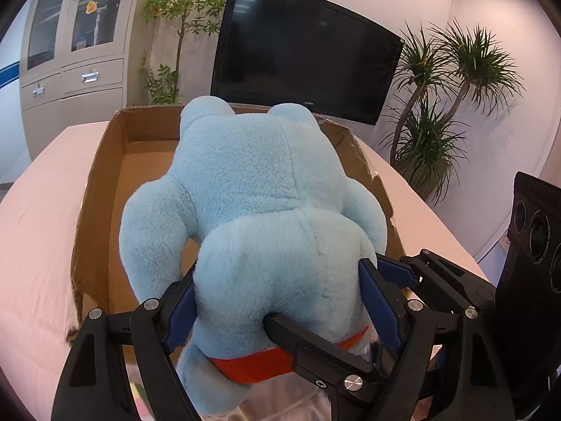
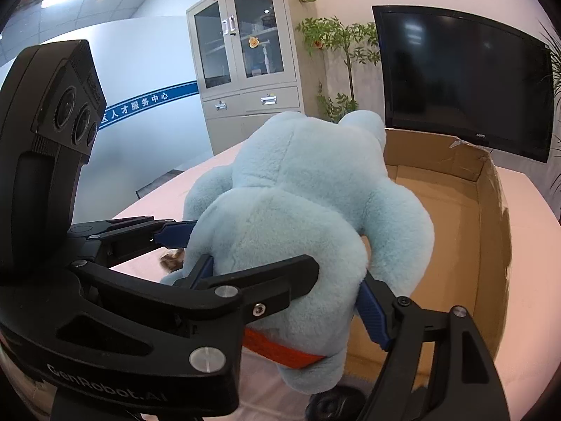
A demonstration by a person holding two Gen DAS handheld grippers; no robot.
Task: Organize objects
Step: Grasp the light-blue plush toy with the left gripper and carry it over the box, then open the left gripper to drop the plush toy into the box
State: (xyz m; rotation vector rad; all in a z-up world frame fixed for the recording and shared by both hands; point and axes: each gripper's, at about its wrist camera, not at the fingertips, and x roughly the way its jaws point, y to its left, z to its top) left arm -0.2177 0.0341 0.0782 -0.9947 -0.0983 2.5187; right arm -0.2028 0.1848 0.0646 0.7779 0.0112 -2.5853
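The light-blue plush toy [image 1: 259, 210], orange band round its lower body, hangs over the near end of the open cardboard box [image 1: 105, 182] on the pink worktop [image 1: 38, 231]. The left claw [image 1: 277, 301] clamps its lower body between blue pads; the right claw [image 2: 287, 287] grips the same part from beside it. A dark monitor [image 1: 301, 52] stands behind the box.
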